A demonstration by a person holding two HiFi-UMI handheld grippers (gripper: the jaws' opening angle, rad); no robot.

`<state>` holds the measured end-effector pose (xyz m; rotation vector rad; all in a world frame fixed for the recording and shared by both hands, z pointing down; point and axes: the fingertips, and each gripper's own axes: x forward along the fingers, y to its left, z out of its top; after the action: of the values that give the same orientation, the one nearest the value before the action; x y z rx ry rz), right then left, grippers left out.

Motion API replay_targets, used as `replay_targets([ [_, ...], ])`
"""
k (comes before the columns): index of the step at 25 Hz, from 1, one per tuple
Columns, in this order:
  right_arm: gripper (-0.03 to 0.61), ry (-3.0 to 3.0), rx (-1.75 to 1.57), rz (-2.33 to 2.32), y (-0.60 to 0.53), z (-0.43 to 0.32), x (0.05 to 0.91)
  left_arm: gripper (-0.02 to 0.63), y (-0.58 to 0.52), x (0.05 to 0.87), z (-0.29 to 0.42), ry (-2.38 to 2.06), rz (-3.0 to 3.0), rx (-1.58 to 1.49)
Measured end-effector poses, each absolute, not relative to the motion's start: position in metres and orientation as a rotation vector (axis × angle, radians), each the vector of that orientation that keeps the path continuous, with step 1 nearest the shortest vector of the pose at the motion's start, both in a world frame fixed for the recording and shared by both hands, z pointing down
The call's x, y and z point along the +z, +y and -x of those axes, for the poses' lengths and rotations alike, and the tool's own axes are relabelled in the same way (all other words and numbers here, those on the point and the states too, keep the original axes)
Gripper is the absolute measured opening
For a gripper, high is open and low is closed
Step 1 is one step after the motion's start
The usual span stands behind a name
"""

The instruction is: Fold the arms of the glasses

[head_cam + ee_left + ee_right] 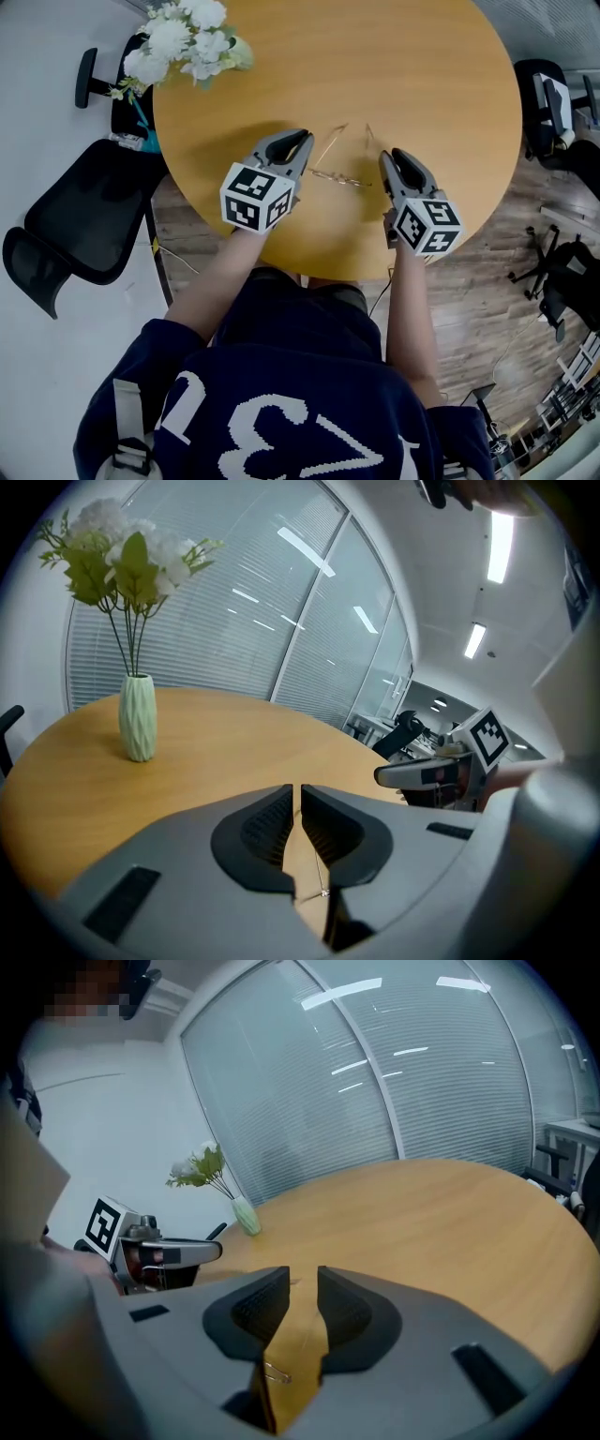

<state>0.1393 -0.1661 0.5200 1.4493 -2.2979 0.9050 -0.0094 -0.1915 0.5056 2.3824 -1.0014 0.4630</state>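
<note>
Nearest, the person's dark-sleeved forearms reach out over the edge of the round wooden table [394, 66], a gripper in each hand. On the left, the left gripper [305, 139] has its jaws closed together with nothing between the pads, while the right gripper [387, 156] has its jaws parted and empty, bare tabletop showing through the gap. Between the two tips the thin wire-framed glasses [337, 176] lie on the table, both arms spread open and pointing away from the person. Farther off, near the table's far left edge, stands a pale green vase [138, 717] of white flowers [183, 37], with a black office chair [84, 220] beside the table
</note>
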Motion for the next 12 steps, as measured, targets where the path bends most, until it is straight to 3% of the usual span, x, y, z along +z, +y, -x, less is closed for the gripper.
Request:
replay_targets([
  [9, 0.121, -2.202, 0.968, -1.376, -0.157, -0.128, 0.565, 0.021, -0.182, 0.531, -0.013, -0.887, -2.363, 0.544],
  [12, 0.121, -2.169, 0.969, -1.371, -0.154, -0.128, 0.575, 0.104, -0.179, 0.542, -0.018, -0.846, -2.351, 0.595],
])
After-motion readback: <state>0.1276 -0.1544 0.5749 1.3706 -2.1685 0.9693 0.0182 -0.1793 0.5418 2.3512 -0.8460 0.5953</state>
